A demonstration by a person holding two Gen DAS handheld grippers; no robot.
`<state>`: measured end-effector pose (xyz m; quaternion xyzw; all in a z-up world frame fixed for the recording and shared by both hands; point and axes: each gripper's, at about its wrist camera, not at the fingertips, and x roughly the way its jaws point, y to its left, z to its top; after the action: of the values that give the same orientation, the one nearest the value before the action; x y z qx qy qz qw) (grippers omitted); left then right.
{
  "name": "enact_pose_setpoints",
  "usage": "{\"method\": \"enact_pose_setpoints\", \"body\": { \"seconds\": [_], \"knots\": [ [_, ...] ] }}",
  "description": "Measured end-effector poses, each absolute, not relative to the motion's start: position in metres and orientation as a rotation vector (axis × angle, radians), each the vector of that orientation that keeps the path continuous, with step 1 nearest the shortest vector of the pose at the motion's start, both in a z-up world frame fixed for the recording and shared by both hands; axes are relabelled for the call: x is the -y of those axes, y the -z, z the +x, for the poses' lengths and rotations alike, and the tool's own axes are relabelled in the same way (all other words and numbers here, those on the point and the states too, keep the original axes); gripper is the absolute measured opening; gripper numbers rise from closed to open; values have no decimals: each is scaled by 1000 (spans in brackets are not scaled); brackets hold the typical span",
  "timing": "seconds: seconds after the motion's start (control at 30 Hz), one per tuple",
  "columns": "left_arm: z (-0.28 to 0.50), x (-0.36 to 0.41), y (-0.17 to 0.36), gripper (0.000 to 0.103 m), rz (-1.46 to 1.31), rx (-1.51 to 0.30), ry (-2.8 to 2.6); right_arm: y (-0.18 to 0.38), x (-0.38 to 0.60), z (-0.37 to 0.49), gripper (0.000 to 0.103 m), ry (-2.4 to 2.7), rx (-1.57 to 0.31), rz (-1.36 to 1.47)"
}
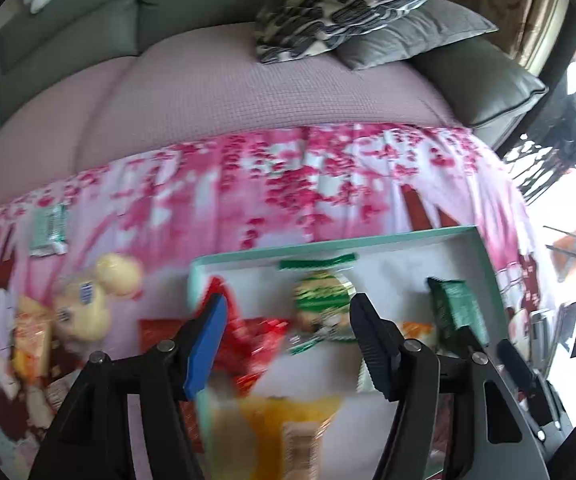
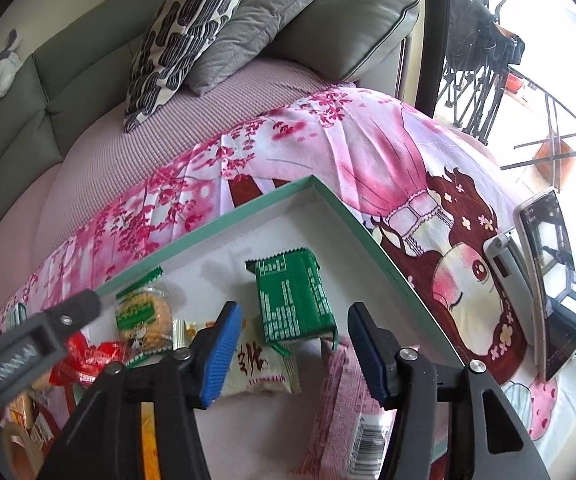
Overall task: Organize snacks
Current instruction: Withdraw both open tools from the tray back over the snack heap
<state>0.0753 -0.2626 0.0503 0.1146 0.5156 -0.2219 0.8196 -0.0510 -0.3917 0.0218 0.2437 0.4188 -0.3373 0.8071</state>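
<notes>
Left claw (image 1: 288, 320) over blurred snacks (image 1: 247, 332)

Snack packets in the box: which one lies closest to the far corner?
The dark green packet printed with white bars. It lies nearest the box's far corner; the round biscuit packet, white packet and red packet lie further back.

Each wrist camera looks steeply down past its own tongs, close above the shared mint-rimmed box (image 1: 488, 256) (image 2: 368, 232).
</notes>
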Motion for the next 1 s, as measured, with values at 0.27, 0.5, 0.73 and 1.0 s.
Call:
{"method": "enact_pose_setpoints", "body": {
  "seconds": [0.27,0.5,0.73,1.0],
  "knots": [
    [74,219,-53,82,261,-1083,338,-33,374,-51,83,697,-877,467],
    [86,190,-46,87,214,-1089,258,-30,367,-44,92,680,-897,454],
    [89,186,-36,98,209,-1064,230,-29,365,-43,103,675,-896,440],
    [86,179,-33,98,212,-1066,228,-29,363,-41,103,678,-903,434]
  ]
}}
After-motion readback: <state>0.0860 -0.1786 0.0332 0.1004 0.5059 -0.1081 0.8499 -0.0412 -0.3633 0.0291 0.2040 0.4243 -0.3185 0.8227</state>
